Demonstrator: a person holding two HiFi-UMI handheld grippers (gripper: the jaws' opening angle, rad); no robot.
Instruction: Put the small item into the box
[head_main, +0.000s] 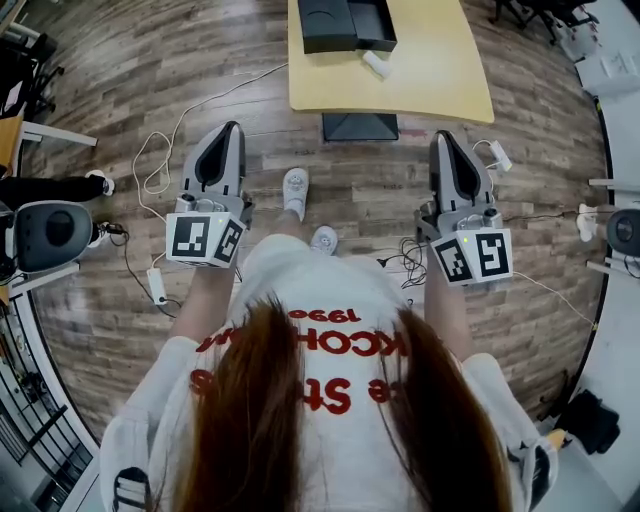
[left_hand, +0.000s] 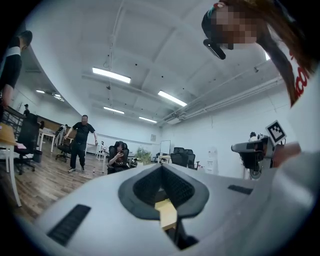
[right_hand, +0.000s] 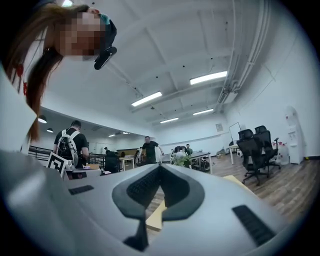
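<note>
A wooden floor spreads beneath a pale yellow counter at the top of the head view, well ahead of the person's white shoes. The black box sits on the counter's left part. The left claw and right claw hang over the floor on either side of the person, short of the counter and pointing towards it. Each claw's own view shows its jaws clenched tip to tip on nothing. The small item, white and oblong, lies on the counter just beside the box's near right corner. Its long axis slants from far left to near right, and it is well apart from both claws.
</note>
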